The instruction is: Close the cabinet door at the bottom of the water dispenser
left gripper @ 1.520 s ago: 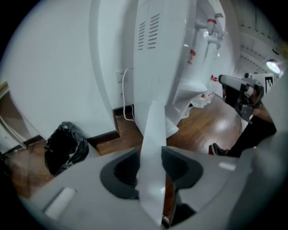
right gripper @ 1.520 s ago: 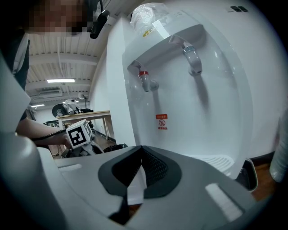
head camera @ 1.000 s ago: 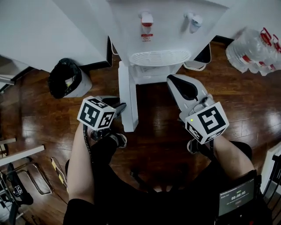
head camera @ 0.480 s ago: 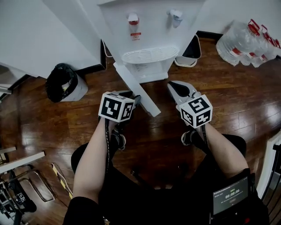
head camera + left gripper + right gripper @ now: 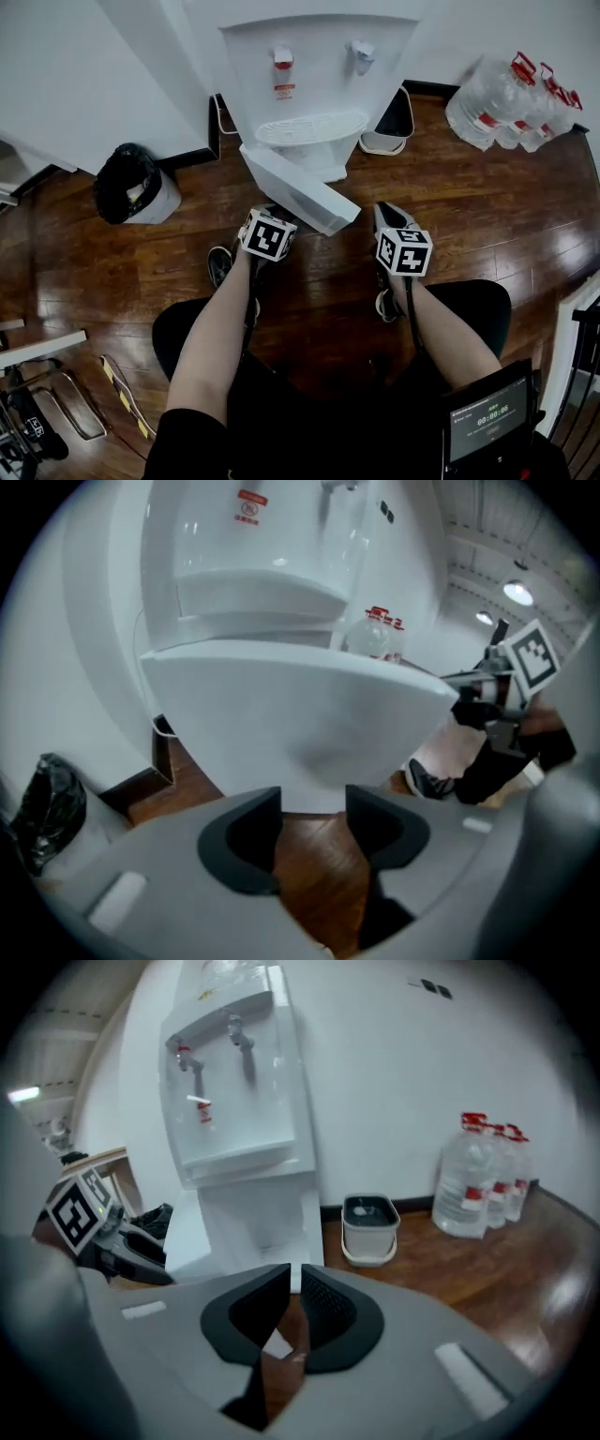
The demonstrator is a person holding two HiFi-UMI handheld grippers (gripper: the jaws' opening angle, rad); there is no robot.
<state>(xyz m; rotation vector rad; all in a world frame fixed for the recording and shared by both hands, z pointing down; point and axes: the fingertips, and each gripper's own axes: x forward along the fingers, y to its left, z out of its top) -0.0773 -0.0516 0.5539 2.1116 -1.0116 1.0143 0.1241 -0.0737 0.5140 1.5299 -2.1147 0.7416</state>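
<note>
The white water dispenser (image 5: 309, 66) stands against the wall. Its bottom cabinet door (image 5: 300, 187) is hinged at the left and stands half open, slanting out over the floor. My left gripper (image 5: 274, 228) is just behind the door's outer face. In the left gripper view that face (image 5: 300, 714) fills the space ahead of the left gripper (image 5: 312, 803), whose jaws are opening wide with nothing between them. My right gripper (image 5: 392, 220) hangs right of the door's free edge, apart from it. The right gripper (image 5: 295, 1283) has jaws opening to a narrow slit, with nothing in them.
A bin with a black bag (image 5: 131, 183) sits left of the dispenser and a small grey bin (image 5: 389, 122) sits at its right. Large water bottles (image 5: 511, 94) stand in the far right corner. My shoes (image 5: 220, 265) rest on the wooden floor.
The door has swung from pointing straight out toward me to a slant toward the cabinet. Both grippers have dropped lower, the left one following the door, and its jaws have widened.
</note>
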